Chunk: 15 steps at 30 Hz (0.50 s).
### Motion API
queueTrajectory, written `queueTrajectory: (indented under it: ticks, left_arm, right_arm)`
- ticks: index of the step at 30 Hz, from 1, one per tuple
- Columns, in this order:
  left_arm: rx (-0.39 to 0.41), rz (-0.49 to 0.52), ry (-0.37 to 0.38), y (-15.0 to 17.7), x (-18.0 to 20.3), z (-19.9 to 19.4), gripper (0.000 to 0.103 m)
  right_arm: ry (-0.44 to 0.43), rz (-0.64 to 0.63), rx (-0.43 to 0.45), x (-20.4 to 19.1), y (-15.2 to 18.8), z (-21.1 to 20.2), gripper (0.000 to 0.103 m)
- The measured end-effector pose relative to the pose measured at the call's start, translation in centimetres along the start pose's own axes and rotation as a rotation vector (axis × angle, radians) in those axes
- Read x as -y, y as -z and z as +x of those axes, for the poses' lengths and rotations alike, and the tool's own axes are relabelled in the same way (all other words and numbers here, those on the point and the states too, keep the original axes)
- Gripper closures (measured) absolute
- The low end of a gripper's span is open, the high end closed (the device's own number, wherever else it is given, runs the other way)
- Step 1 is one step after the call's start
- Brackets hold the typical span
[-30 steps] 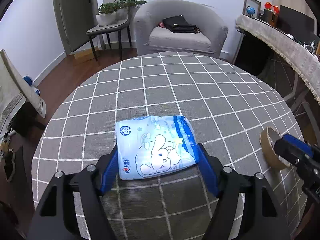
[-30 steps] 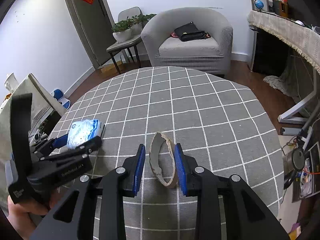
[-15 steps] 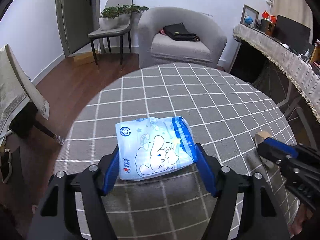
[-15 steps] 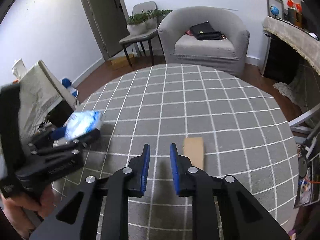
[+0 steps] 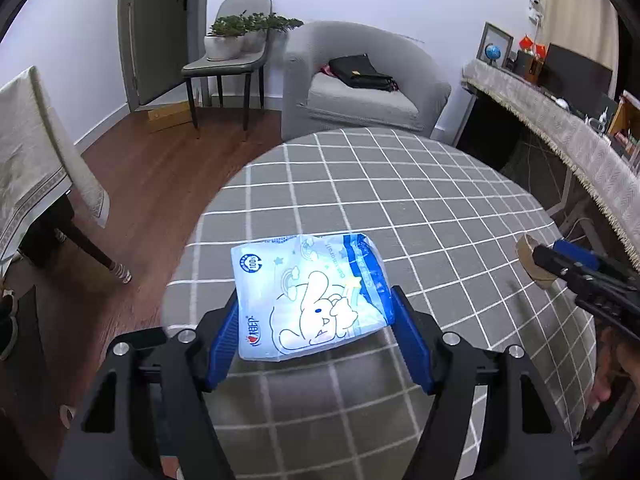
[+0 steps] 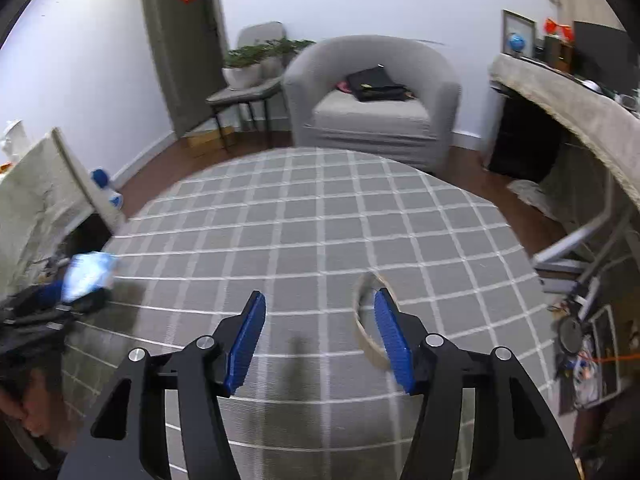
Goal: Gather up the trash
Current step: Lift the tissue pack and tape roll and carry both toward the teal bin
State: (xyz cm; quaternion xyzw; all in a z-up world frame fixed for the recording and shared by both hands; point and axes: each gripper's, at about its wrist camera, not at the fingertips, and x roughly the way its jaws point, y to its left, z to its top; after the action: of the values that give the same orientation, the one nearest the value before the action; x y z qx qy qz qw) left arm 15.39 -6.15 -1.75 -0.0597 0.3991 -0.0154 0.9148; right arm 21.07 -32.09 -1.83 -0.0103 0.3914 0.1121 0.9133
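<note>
Since prior frames: left gripper (image 5: 312,316) has carried the tissue pack (image 5: 310,296) toward the table's left edge; floor now shows beside it in left wrist view. Right gripper (image 6: 320,332) jaws have just been opening, after nearly closing beside the cardboard ring (image 6: 370,320). Ring was flattened half a sec ago, now stands as an open hoop again.

Largest first.

Round table (image 6: 320,220), grey check cloth: fills both views. Grey armchair (image 5: 360,92) beyond far edge, black bag on seat. Side chair w/ potted plants (image 5: 240,40) to left of armchair. Cloth-covered bench along the right wall.

Left gripper: clamped on tissue pack, blue pads pressing both short sides. Pack is pale blue w/ cartoon rabbit print, held clear above the cloth at left edge of table; in right wrist view it shows blurred at far left (image 6: 88,276).

Right gripper: jaws apart, nothing pinched between pads. Its right finger (image 6: 392,340) passes through the ring, so ring wall sits just inside that pad; ring hangs on or leans against it, contact w/ cloth cannot be told. Location: near the table's right edge. In left wrist view ring appears at tip of right gripper (image 5: 536,258).

Person's fingers visible at lower left of right wrist view, behind left gripper.
</note>
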Motion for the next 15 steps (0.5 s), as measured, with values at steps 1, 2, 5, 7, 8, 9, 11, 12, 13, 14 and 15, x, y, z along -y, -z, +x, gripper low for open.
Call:
queueTrajectory:
  ticks: [1, 2, 5, 7, 8, 9, 11, 12, 13, 14, 15]
  left_arm:
    - [0.003, -0.002, -0.002, 0.1, -0.3, -0.3, 0.031]
    - [0.005, -0.005, -0.006, 0.1, -0.8, -0.6, 0.031]
    - [0.012, -0.019, -0.016, 0.3, -2.4, -1.6, 0.031]
    - [0.014, -0.036, -0.025, 0.6, -3.7, -2.2, 0.031]
    - [0.014, -0.046, -0.026, 0.8, -4.3, -2.5, 0.031]
    - [0.015, -0.054, -0.026, 0.9, -4.8, -2.7, 0.031]
    - [0.011, -0.067, -0.032, 1.2, -5.9, -3.0, 0.031]
    - [0.009, -0.077, -0.034, 1.4, -6.5, -3.2, 0.031]
    - [0.009, -0.082, -0.033, 1.5, -6.9, -3.3, 0.031]
    - [0.005, -0.091, -0.035, 1.7, -7.4, -3.3, 0.031]
    - [-0.007, -0.104, -0.035, 1.9, -8.0, -3.4, 0.031]
  right_arm:
    - [0.005, 0.005, -0.016, 0.3, 0.4, 0.5, 0.045]
    - [0.01, 0.011, -0.028, 0.6, 0.7, 1.0, 0.045]
    - [0.037, 0.017, -0.043, 1.2, 1.7, 1.8, 0.045]
    - [0.041, 0.022, -0.052, 1.5, 1.9, 2.0, 0.045]
    - [0.04, 0.023, -0.046, 1.5, 1.8, 1.9, 0.049]
    - [0.041, 0.024, -0.05, 1.4, 1.8, 2.0, 0.056]
    - [0.046, 0.031, -0.052, 1.5, 1.8, 2.2, 0.058]
    - [0.046, 0.033, -0.053, 1.5, 1.7, 2.2, 0.063]
    - [0.052, 0.032, -0.054, 1.6, 1.7, 2.1, 0.065]
    - [0.062, 0.033, -0.054, 1.8, 1.7, 2.1, 0.072]
    - [0.064, 0.046, -0.051, 2.1, 1.8, 2.1, 0.077]
